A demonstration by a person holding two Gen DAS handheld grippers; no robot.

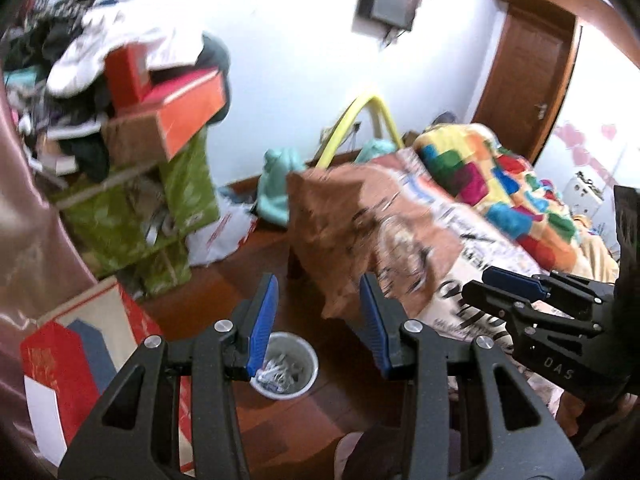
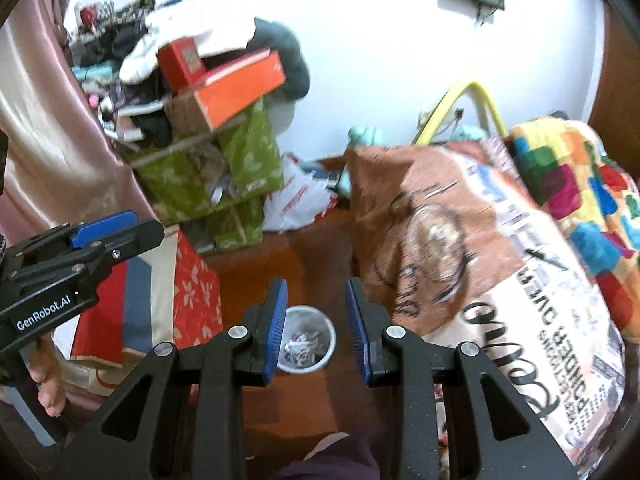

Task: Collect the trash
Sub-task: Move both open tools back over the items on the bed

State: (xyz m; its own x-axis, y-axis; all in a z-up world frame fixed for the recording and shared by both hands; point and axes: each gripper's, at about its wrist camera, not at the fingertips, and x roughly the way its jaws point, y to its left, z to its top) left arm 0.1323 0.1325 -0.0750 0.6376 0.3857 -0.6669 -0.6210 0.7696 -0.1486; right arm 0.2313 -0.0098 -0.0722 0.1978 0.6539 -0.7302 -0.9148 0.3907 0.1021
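Note:
A small white bin stands on the wooden floor, with crumpled paper trash inside. It also shows in the right wrist view. My left gripper is open and empty, held above the bin. My right gripper is open and empty too, also above the bin. The right gripper appears at the right edge of the left wrist view. The left gripper appears at the left edge of the right wrist view.
A bed with a printed brown cover and a colourful quilt fills the right. A red gift bag stands left of the bin. Green boxes with orange boxes and clothes are piled behind. A pink curtain hangs left.

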